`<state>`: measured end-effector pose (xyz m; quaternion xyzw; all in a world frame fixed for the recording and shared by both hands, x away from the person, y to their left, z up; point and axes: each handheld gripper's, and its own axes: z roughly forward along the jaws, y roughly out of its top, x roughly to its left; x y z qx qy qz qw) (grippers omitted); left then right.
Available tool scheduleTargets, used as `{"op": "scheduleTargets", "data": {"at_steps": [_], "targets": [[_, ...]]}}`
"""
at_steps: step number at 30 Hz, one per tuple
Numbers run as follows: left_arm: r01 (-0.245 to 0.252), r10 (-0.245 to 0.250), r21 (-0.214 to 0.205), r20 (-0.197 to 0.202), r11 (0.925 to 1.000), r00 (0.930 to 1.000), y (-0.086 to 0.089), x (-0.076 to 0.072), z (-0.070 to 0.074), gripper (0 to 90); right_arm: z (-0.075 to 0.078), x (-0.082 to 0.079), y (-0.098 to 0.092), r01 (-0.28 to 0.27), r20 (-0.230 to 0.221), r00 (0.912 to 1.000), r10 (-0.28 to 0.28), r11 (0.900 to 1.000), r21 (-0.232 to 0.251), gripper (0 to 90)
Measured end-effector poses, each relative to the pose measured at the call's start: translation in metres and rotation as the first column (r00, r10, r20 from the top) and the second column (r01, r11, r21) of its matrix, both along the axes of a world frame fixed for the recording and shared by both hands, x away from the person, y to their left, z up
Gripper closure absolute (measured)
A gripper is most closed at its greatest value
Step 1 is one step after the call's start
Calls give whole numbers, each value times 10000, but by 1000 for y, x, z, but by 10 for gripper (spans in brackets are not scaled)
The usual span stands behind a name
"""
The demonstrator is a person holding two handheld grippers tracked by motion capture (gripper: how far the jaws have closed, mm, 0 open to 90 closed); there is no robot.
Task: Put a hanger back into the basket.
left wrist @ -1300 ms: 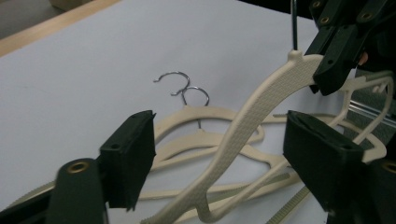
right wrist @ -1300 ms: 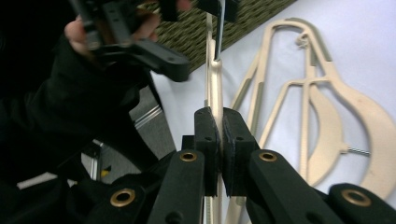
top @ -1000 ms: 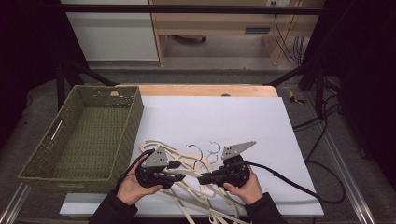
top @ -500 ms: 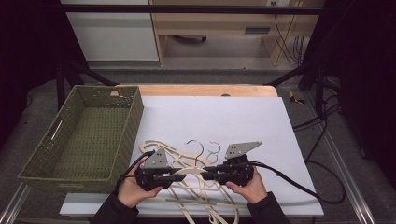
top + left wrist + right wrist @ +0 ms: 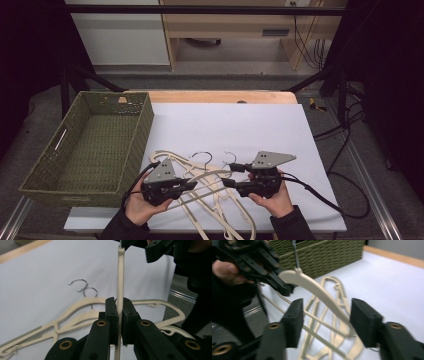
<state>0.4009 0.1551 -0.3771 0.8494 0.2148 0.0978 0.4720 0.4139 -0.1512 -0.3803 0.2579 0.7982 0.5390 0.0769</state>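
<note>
A cream plastic hanger (image 5: 212, 176) is lifted off the white table, between my two grippers. My left gripper (image 5: 194, 184) has just closed and is now shut on one arm of the hanger (image 5: 120, 277), pads pressed on both sides. My right gripper (image 5: 232, 175) faces it from the right. Its jaws have just been opening and now stand apart, with the hanger's other arm (image 5: 312, 286) running between them untouched. In the right gripper view the left gripper (image 5: 284, 288) clamps the hanger near its metal hook. Several more cream hangers (image 5: 220, 210) lie tangled under both hands.
A green woven basket (image 5: 145, 125) stands left of the white sheet (image 5: 240, 125); its wall (image 5: 324, 252) is close behind the left hand. Two wire hooks (image 5: 83, 287) of the lying hangers point away across the table. A black cable (image 5: 320, 195) trails right from the right gripper.
The right gripper's jaws have spread off the hanger arm. The left gripper's jaws have shut onto the hanger. Both hands have stayed in nearly the same place.
</note>
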Motion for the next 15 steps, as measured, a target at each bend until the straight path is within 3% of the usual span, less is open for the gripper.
{"op": "scheduleTargets", "data": {"at_steps": [6, 10, 15], "targets": [[-763, 773, -265, 372, 9967, 9963, 11, -1, 9, 851, 0, 1, -21, 1090, 306, 9935, -1099, 9936, 300, 233], [-1087, 1114, -499, 548, 9928, 9923, 18, -2, 14, 850, -1, 2, -37, 1848, 213, 9822, -1866, 9805, 673, 141], [-1321, 1374, -741, 714, 9885, 9879, 26, -4, 24, 849, -4, 2, -53, 2617, 269, 9644, -2633, 9638, 518, 94]]}}
